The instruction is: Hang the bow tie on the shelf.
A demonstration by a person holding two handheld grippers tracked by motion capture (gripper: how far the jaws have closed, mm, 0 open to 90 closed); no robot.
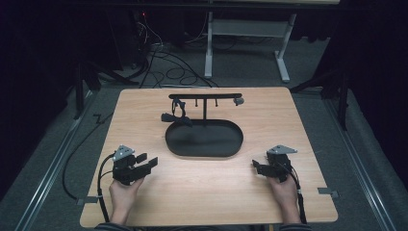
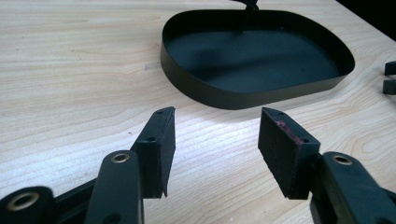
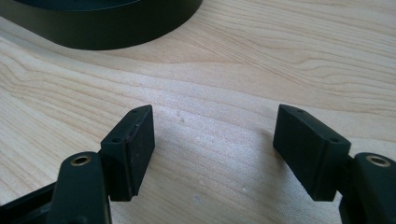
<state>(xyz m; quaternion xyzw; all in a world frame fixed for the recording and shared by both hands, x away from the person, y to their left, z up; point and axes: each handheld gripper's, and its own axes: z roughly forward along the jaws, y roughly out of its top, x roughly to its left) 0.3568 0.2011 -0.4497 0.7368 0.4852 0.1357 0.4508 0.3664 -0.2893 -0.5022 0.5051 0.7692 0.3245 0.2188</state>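
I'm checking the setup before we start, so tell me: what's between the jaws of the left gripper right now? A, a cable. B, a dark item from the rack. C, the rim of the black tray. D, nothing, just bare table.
D: in the left gripper view the left gripper has its jaws spread apart over bare wooden table, with the black oval tray lying farther ahead, untouched.

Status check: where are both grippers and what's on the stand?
Left gripper open, empty, resting on the table. Right gripper open, empty. Black tray stand centred between them; dark item hangs from its bar. Nothing in the way.
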